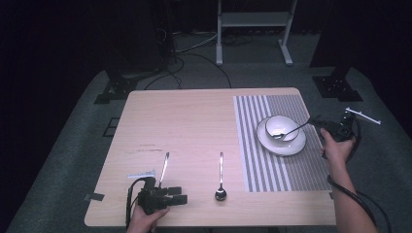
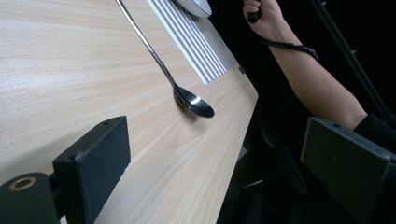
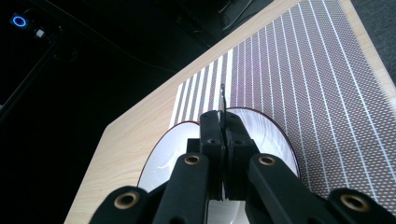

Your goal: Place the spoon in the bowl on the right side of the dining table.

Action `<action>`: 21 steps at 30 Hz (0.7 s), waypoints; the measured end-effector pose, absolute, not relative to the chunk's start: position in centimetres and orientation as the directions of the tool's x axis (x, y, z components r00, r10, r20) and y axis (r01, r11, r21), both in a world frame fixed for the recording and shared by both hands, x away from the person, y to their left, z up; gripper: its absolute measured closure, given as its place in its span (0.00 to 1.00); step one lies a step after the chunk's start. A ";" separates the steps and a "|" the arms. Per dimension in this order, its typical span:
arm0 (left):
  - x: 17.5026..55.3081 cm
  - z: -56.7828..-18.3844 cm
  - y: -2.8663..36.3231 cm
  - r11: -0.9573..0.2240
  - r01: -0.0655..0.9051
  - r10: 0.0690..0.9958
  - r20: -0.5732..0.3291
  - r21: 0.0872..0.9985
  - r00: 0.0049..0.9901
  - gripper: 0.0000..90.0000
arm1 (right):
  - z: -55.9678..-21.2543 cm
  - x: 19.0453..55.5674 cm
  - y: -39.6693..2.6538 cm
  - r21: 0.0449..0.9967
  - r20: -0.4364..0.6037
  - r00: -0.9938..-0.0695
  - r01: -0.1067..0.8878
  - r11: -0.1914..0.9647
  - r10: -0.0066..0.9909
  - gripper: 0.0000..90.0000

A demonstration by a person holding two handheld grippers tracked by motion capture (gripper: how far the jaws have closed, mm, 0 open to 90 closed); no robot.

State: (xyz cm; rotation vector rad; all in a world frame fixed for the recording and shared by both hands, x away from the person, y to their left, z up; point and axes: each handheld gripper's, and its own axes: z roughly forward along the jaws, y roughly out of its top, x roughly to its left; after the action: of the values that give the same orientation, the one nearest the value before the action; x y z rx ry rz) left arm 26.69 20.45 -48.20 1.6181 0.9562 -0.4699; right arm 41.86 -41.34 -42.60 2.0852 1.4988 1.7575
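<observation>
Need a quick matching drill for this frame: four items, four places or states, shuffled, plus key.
1. right gripper
2. left gripper
3. loose spoon
4. bowl

A. on the plate
B. bare wood, mid-table, near edge
C. jaws apart, nothing between them
D. shut on a utensil handle reaching into the bowl

Pairs: 1-D, 2-C, 3-B, 4-A

Left gripper has its two black jaws spread wide, nothing between them, low over the wooden table. A spoon lies just ahead, bowl nearest, with the striped placemat beyond and the other forearm off the edge.
</observation>
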 end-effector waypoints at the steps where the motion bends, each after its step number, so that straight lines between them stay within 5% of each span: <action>1: 26.7 -48.2 20.5 -0.026 0.787 0.333 -0.737 0.617 0.589 0.08 | -42.6 41.9 -41.3 0.563 0.744 -0.102 0.629 -0.537 0.661 0.98; 21: 26.6 -48.1 20.6 -0.016 0.788 0.334 -0.739 0.616 0.585 0.08 | -43.5 41.0 -41.2 0.537 0.777 -0.148 0.662 -0.522 0.612 0.67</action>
State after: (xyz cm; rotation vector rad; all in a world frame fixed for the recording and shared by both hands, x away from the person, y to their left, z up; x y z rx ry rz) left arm 26.65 20.56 -48.09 1.6069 0.9624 -0.4678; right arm 41.02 -41.23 -43.47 2.0779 1.5556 1.8459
